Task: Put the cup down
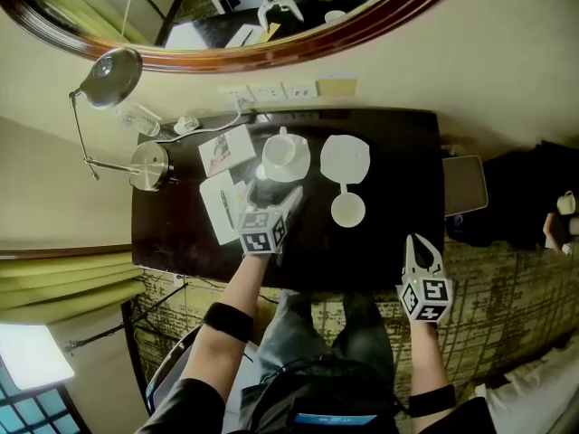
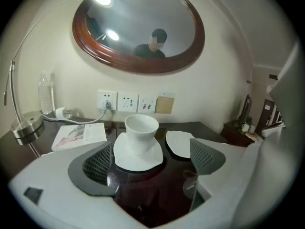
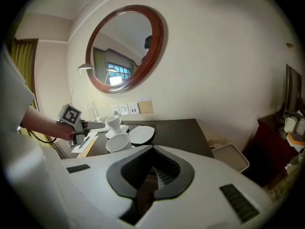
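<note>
My left fingers (image 2: 97, 163) stand wide apart and empty; the cup (image 2: 141, 130) sits on its saucer (image 2: 138, 162) just ahead. My right gripper (image 3: 152, 178) is closed, empty. I judge the cup placed; next I must draw back without touching it.

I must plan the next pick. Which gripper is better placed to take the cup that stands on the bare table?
Probably left: the left gripper is open and over the table, near the loose cup. The right gripper is shut and hangs beyond the table's near edge.
</note>
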Available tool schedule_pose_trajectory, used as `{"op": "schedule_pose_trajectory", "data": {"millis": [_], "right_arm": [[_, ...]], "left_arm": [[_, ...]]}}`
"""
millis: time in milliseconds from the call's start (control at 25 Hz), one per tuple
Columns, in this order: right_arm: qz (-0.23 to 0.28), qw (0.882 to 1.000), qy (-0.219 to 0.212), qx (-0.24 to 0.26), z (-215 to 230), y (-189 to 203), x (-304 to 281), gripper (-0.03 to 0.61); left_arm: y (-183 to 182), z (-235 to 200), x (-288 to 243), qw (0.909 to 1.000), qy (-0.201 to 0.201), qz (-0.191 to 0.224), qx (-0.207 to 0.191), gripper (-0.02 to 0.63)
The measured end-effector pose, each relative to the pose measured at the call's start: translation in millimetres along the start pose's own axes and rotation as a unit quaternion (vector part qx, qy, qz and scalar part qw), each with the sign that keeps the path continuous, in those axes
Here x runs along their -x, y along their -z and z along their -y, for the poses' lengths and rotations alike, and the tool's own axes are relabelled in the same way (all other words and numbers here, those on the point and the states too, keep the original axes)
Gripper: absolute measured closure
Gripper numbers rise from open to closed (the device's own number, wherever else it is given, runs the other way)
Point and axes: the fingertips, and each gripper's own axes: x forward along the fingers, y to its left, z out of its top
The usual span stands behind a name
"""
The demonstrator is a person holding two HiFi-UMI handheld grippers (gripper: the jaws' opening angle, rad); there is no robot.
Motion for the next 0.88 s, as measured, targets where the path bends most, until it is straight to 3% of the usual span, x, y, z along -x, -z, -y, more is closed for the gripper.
{"op": "schedule_pose_trajectory", "data": {"millis": [200,400,800,880], "right_arm": [[-0.002,1.000,0.006,0.010,-6,12,-4,0.571],[-0.003,1.000,0.015,0.007,-2,16,-10,0.571],[-0.008,1.000,0.018,0.013,4,23,-18,0.571],[-0.011,1.000,0.017,0.012,3,25,-18,0.571]], "left_arm": [[-12,-9,-52,0.9998,0.017,-0.007,0.000,0.081],[-8,-27,-89,0.9998,-0.001,-0.010,-0.019,0.081],[-17,-28,-104,0.9981,0.009,-0.001,-0.060,0.087],[-19,-28,-105,0.9977,0.010,0.003,-0.067,0.121]]}}
